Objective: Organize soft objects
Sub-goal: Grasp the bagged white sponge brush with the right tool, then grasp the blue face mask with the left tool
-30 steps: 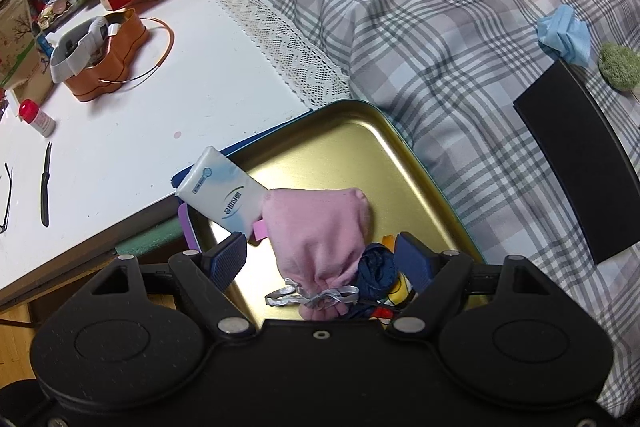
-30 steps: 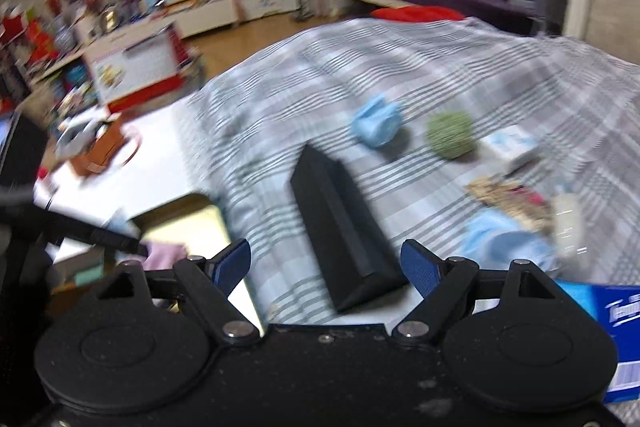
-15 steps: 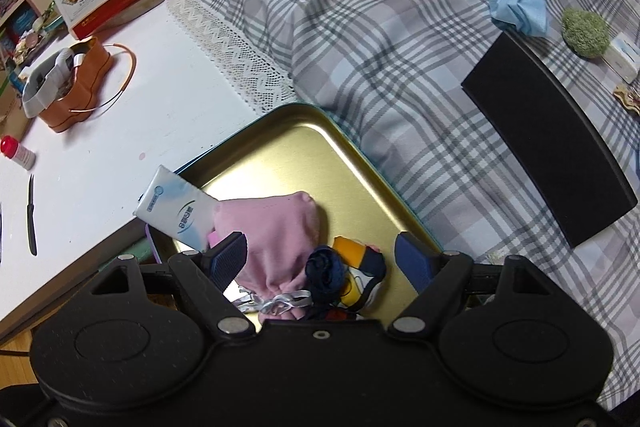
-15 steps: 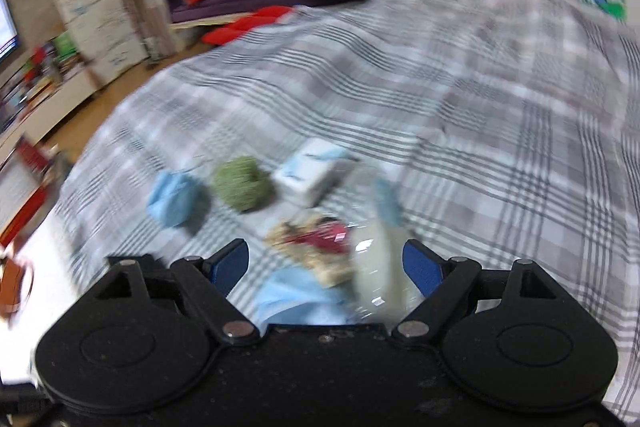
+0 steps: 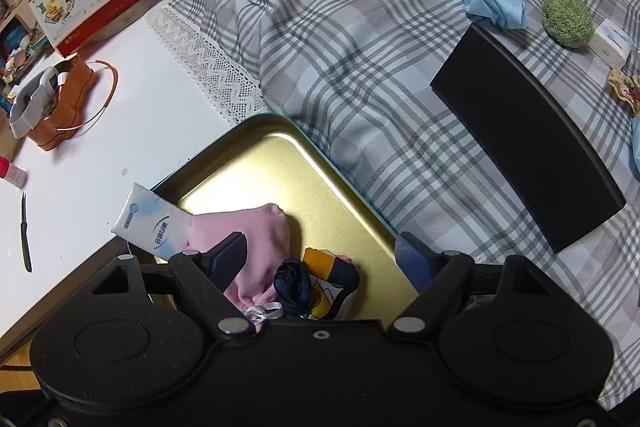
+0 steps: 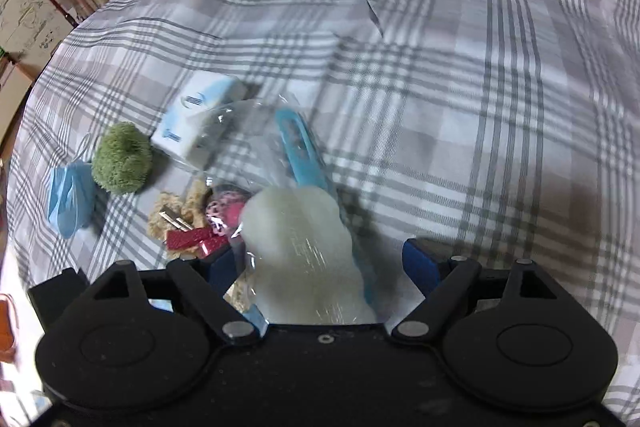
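My left gripper [image 5: 322,253] is open above a gold tray [image 5: 256,167]. The tray holds a pink cloth pouch [image 5: 262,233], a white tissue pack [image 5: 150,227] and a rolled navy and yellow sock [image 5: 320,281]. My right gripper [image 6: 320,261] is open over the plaid cloth. A white fluffy item in a clear bag with a blue handle [image 6: 300,223] lies between its fingers. To its left lie a green pompom [image 6: 122,157], a blue face mask [image 6: 68,195], a white tissue pack [image 6: 198,115] and a beige and red hair clip pile [image 6: 188,223].
A long black box [image 5: 524,143] lies on the plaid cloth right of the tray. The white table at left holds a brown leather holder [image 5: 60,95], a desk calendar [image 5: 90,3], a small red-capped bottle [image 5: 12,173] and a black knife [image 5: 26,233].
My left gripper drew back a little, so the tray items sit lower in view. My right gripper swung right and down, away from the black box, onto the bagged fluffy item.
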